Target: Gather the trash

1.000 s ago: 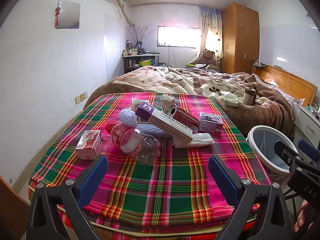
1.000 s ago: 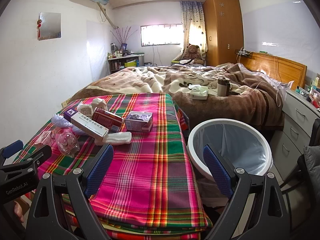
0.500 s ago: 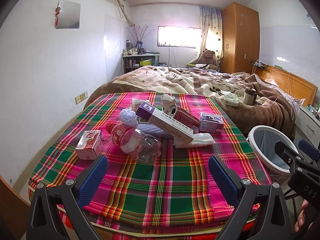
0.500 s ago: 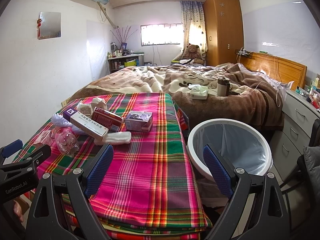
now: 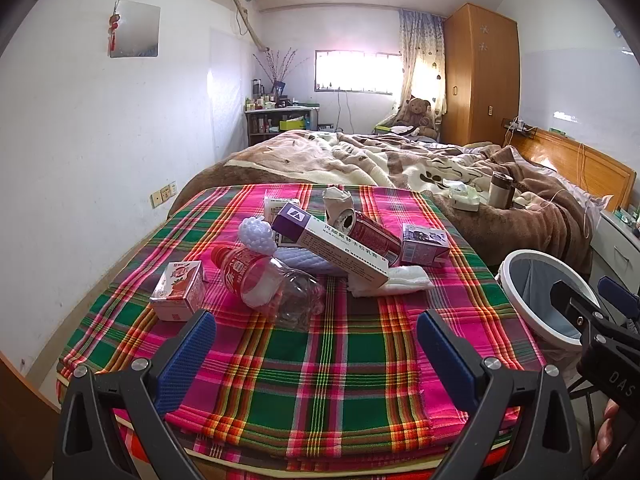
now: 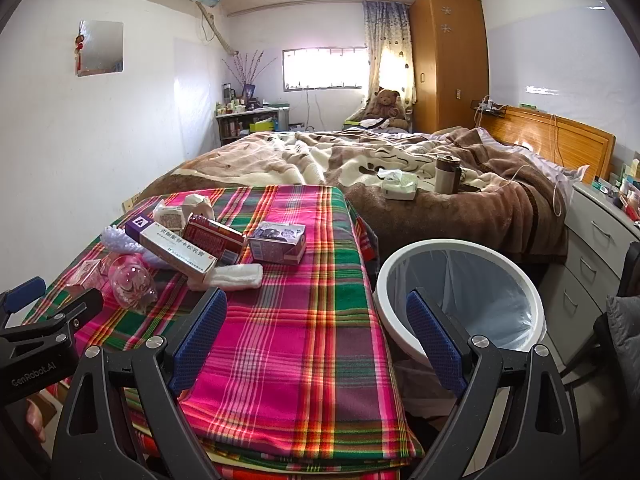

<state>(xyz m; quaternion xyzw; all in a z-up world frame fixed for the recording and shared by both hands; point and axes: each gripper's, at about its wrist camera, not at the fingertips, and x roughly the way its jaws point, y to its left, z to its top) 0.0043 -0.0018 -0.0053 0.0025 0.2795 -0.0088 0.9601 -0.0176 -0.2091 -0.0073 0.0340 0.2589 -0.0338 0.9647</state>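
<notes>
In the left wrist view, the left gripper (image 5: 312, 344) hung over the near edge of the plaid-covered bench (image 5: 320, 380), its blue fingers (image 5: 188, 344) spread wide with nothing between them. All the trash lay in one heap toward twelve o'clock of the gripper: a crushed plastic bottle (image 5: 268, 284) nearest, a strawberry milk carton (image 5: 180, 290) at eleven o'clock, a long purple-ended box (image 5: 332, 246) propped across a red can (image 5: 368, 232), a white foam net (image 5: 258, 234), a folded white tissue (image 5: 396, 282), and a small purple carton (image 5: 424, 242) at one o'clock. The white bin (image 5: 516, 272) stood off the bench at three o'clock, partly behind the right gripper (image 5: 592, 312).

In the right wrist view, the right gripper (image 6: 316, 328) also hovered with its fingers (image 6: 204, 328) parted and empty, straddling the bench corner and the bin (image 6: 400, 264). The bin's liner (image 6: 480, 292) looked bare as far as it showed, though its bottom was hidden. The heap sat at ten to eleven o'clock, the small purple carton (image 6: 278, 242) and tissue (image 6: 236, 274) closest. The left gripper (image 6: 44, 308) showed at nine o'clock.

By my judgement, collecting had not started: nothing was held, nothing visibly binned, and every piece remained to be carried over.
</notes>
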